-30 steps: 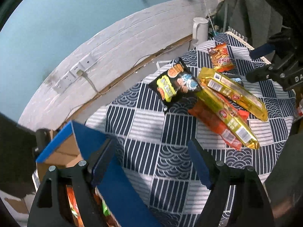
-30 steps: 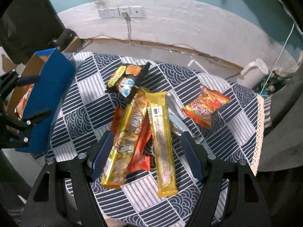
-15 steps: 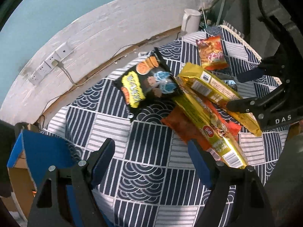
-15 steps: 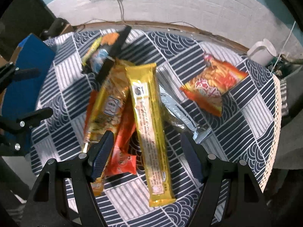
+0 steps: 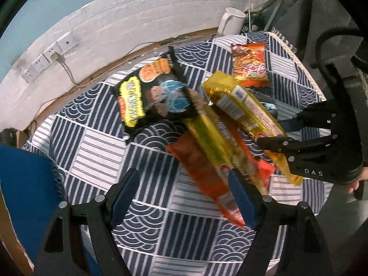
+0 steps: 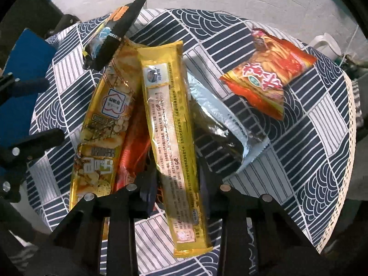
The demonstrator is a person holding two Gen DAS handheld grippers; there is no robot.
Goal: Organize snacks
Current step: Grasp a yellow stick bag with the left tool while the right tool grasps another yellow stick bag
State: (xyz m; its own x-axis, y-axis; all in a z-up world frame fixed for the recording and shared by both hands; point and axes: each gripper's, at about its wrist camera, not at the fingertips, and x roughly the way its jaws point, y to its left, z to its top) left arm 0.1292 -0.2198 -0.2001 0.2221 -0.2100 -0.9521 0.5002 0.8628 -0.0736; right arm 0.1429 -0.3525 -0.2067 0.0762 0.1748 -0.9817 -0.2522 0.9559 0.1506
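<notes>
Several snack packets lie piled on a round table with a navy patterned cloth [image 5: 99,147]. My right gripper [image 6: 176,181] is shut on the lower part of a long yellow packet [image 6: 170,115], which lies across the pile; the same gripper [image 5: 279,132] and packet [image 5: 248,115] show in the left wrist view. Beside it are a gold cracker packet [image 6: 103,124], a red packet [image 6: 133,142], a silver packet [image 6: 220,124], an orange bag [image 6: 266,76] and a black packet [image 5: 154,96]. My left gripper [image 5: 184,195] hangs open over the cloth, its right finger next to the red packet [image 5: 202,170].
A blue cardboard box [image 5: 25,184] stands off the table's left edge. A white jug [image 5: 231,23] sits behind the table by the white brick wall with power sockets [image 5: 46,59]. A hand [image 5: 356,184] holds the right gripper.
My right gripper came down over the pile and closed on the long yellow packet. My left gripper swung away from the blue box toward the snacks and sank, still open.
</notes>
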